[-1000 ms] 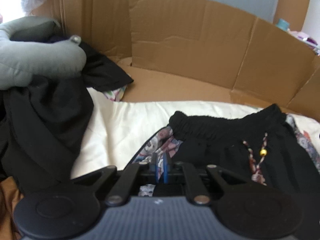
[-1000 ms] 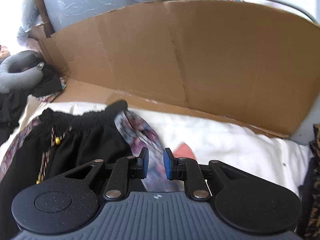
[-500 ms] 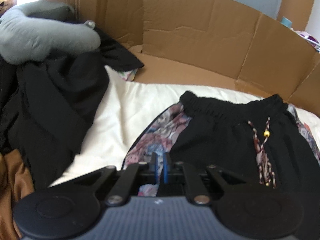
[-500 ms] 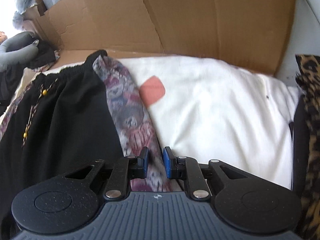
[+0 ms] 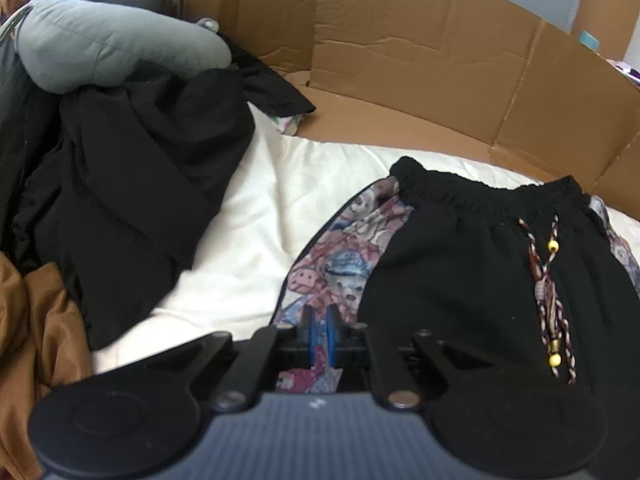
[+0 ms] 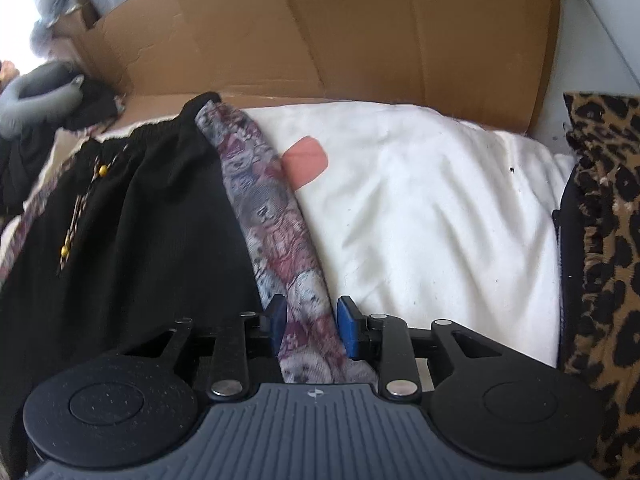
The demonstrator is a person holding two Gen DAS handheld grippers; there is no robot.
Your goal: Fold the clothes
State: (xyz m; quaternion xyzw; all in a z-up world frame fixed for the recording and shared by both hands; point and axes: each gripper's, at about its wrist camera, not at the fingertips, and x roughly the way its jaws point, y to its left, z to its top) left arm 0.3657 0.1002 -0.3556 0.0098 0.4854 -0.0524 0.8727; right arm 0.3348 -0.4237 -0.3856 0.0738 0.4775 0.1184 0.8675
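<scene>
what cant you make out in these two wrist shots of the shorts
- Left wrist view: lower part of the black shorts, hidden behind the left hand-held gripper.
- Right wrist view: shorts' hem, covered by the right hand-held gripper; whether its pads touch the patterned side panel.
- Right wrist view: grey pillow, small and blurred.

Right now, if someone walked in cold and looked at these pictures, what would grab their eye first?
The black shorts with patterned side panels and a beaded drawstring, spread flat on the white bedding. Next, the heap of dark clothes under a grey neck pillow at the far left, with a cardboard wall behind. A leopard-print fabric lies along the right edge.
</scene>
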